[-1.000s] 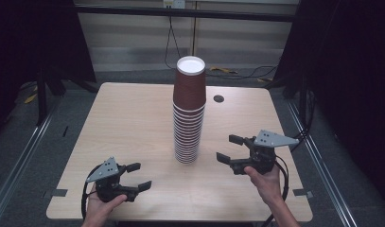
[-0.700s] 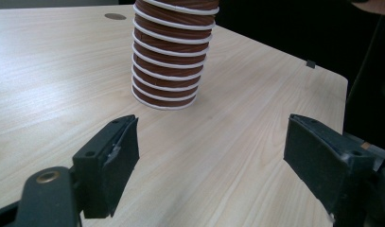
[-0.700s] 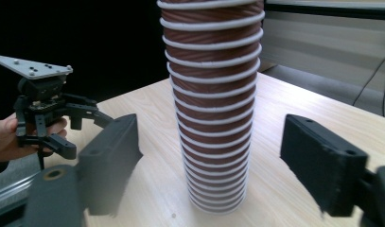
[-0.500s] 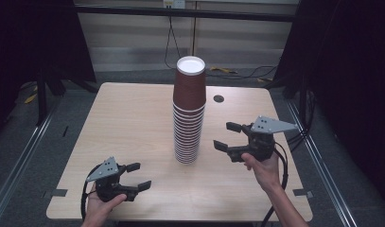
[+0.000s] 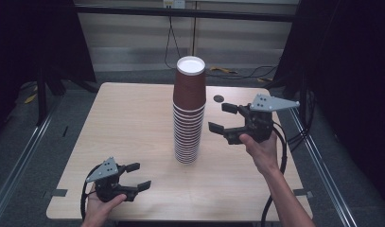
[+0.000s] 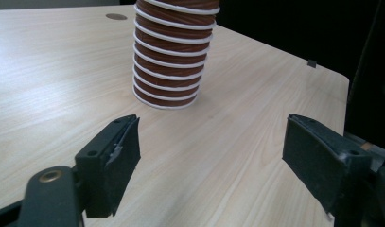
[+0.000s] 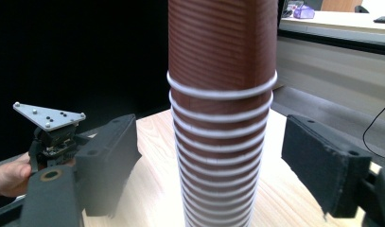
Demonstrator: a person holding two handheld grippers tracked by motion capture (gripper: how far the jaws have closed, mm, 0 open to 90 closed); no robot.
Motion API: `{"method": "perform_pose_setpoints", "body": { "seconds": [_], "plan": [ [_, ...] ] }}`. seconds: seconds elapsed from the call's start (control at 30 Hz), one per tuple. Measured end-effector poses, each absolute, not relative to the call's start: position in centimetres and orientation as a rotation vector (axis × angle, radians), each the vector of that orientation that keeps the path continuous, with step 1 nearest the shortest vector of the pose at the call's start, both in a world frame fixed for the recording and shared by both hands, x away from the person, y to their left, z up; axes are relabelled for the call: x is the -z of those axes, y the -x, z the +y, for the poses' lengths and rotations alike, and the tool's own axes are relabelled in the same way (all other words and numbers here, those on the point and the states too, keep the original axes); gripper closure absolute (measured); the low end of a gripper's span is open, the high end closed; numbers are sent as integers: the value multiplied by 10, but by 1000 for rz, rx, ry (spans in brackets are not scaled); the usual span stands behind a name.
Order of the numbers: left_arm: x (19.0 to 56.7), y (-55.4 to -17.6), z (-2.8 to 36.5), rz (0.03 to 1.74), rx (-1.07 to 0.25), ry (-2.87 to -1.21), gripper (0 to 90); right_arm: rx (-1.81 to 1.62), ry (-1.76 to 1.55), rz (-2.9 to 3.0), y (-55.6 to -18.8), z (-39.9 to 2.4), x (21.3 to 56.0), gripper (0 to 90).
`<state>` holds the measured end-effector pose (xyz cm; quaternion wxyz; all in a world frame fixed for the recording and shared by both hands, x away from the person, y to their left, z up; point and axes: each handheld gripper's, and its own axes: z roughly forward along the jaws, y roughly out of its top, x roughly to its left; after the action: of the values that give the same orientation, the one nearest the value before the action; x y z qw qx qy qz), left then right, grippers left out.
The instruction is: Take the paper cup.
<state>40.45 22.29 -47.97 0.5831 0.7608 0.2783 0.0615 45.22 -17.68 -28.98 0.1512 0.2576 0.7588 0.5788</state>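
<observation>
Tall cup stack [image 5: 188,111] — brown, white-rimmed

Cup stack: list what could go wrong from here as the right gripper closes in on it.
1. The cup stack is tall and narrow, standing upside down on its rims; a sideways nudge from the open right gripper could topple it.
2. The rims sit tightly nested in the right gripper view, so a pinch may lift several cups rather than one.
3. The left gripper rests near the table edge, apart from the stack, so nothing steadies the base.
</observation>
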Motion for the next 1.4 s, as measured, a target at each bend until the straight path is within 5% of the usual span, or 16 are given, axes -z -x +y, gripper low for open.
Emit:
{"method": "perform_pose_setpoints", "body": {
  "seconds": [0.8, 1.4],
  "plan": [
    [481, -404, 221, 638, -125, -1795, 215, -1592, -693, 2251, -504, -128, 228, 146],
    [480, -403, 222, 626, -126, -1788, 216, -1543, -687, 2309, -527, -105, 215, 174]
  ]
}}
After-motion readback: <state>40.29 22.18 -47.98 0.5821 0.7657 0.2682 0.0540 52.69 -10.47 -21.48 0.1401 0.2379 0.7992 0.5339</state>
